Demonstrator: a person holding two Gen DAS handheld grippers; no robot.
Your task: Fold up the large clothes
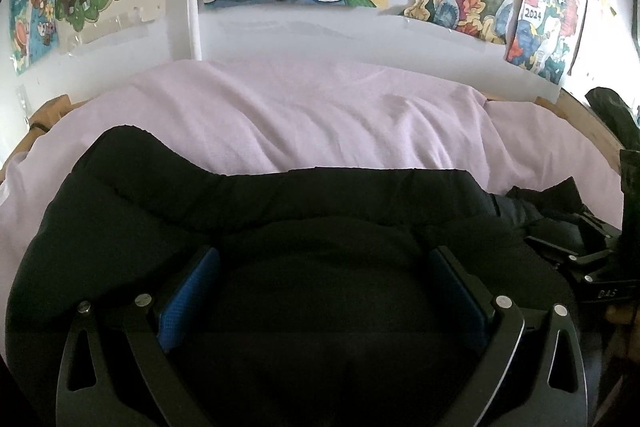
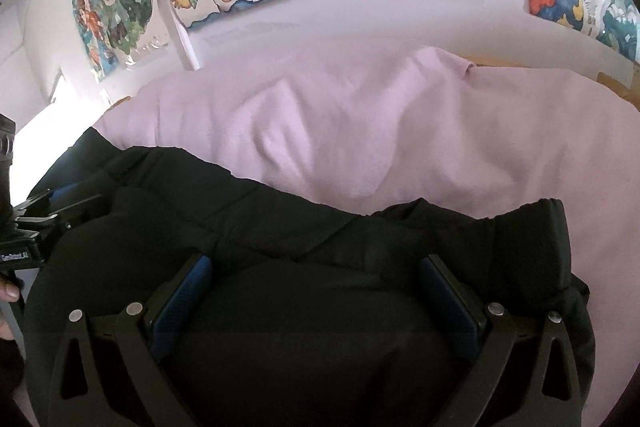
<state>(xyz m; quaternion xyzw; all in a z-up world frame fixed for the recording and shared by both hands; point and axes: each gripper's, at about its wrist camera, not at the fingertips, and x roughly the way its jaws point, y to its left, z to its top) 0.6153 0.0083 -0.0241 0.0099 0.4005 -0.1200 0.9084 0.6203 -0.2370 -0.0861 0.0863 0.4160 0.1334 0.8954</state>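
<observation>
Jacket [image 1: 280, 227] bulk lies crosswise beneath both spread, released sets of fingers, left gripper [image 1: 324, 291] and right gripper [image 2: 316, 295] equally near.

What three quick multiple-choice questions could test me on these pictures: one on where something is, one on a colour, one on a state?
1. Where does the black garment lie?
A on a lilac sheet
B on a chair
C on the floor

2. What colour are the finger pads?
A red
B blue
C white

3. How stands the right gripper?
A shut on paper
B out of view
C open, fingers spread over the garment

Answers: A, lilac cloth shows around it; B, blue pads line each finger; C, a wide gap separates the fingers.
</observation>
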